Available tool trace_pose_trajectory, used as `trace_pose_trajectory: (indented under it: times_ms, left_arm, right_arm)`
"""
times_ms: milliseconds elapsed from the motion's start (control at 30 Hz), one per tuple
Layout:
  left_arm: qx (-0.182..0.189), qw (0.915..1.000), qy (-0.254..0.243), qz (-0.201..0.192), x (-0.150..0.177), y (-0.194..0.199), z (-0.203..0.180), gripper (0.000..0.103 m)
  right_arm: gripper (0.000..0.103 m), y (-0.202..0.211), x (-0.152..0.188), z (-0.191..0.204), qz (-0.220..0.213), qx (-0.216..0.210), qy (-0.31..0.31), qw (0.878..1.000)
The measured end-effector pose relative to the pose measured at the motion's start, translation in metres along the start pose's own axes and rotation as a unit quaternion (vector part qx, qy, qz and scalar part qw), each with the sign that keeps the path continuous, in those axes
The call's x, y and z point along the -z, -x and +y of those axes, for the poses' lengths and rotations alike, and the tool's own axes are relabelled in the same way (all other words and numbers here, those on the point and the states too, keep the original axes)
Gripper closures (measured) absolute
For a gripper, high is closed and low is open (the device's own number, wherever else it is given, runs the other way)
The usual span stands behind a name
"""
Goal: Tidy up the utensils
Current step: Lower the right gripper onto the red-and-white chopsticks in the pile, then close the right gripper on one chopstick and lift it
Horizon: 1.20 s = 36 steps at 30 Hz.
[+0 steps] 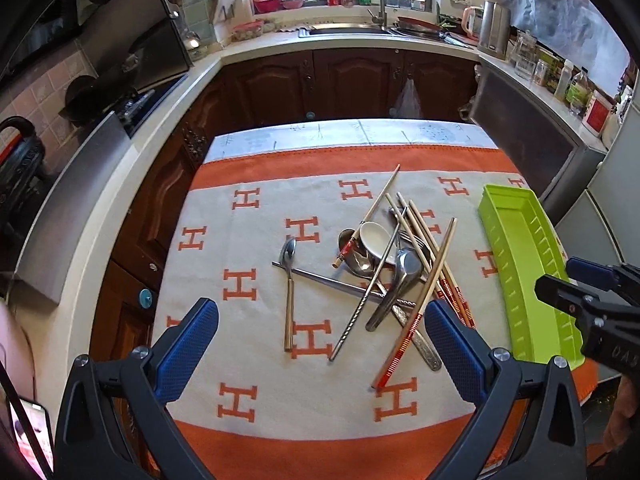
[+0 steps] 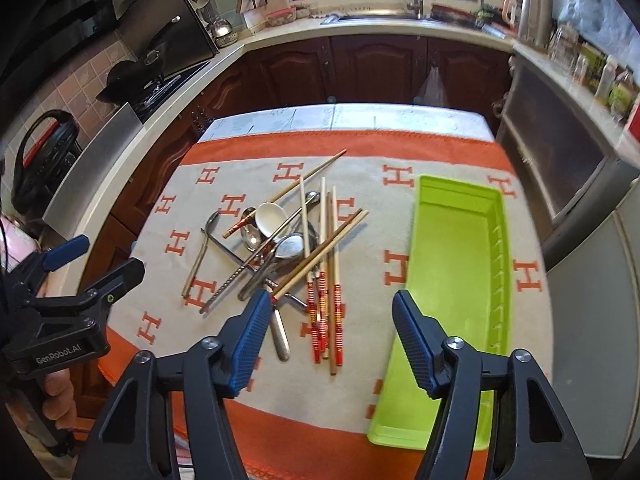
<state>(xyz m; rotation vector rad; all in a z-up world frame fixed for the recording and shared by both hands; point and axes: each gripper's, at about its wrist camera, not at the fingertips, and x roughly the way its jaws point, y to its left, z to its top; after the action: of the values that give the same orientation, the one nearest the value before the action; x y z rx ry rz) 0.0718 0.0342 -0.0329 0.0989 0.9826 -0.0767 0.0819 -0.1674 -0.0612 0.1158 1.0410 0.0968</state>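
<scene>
A jumbled pile of utensils [image 1: 394, 264] lies mid-table: wooden chopsticks with red-banded ends [image 2: 320, 316], metal chopsticks [image 1: 360, 308], metal spoons [image 1: 289, 256], a white ceramic spoon [image 1: 376, 238] and a fork. The pile also shows in the right wrist view [image 2: 288, 240]. A long lime-green tray [image 1: 528, 272] lies empty to the right, also seen in the right wrist view [image 2: 456, 264]. My left gripper [image 1: 322, 348] is open and empty, above the cloth in front of the pile. My right gripper [image 2: 330, 340] is open and empty, between the pile and the tray.
The table wears an orange and cream cloth with H marks [image 1: 240, 360]. Dark wood cabinets [image 1: 352, 80] and a countertop with a sink [image 1: 360, 32] ring the table. A stove [image 1: 132, 104] stands left; bottles and a kettle [image 1: 494, 28] stand right.
</scene>
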Motion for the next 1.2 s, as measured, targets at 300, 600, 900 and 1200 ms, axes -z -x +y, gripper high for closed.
trace_pose_trajectory:
  times_ms: [300, 600, 900, 1200]
  left_arm:
    - [0.059, 0.9959, 0.016, 0.067, -0.008, -0.053, 0.019, 0.046]
    - [0.151, 0.9789, 0.007, 0.137, 0.016, -0.095, -0.006, 0.084]
    - [0.165, 0.9744, 0.000, 0.153, 0.025, -0.106, -0.016, 0.084]
    - [0.167, 0.9723, 0.005, 0.163, 0.024, -0.114, -0.014, 0.084]
  right_arm:
    - [0.061, -0.087, -0.030, -0.015, 0.105, -0.095, -0.095, 0.985]
    - [0.078, -0.171, -0.013, -0.013, 0.159, -0.148, -0.175, 0.960]
    - [0.080, -0.205, -0.009, -0.010, 0.171, -0.163, -0.217, 0.947]
    - [0.082, -0.219, -0.014, -0.006, 0.172, -0.165, -0.233, 0.943]
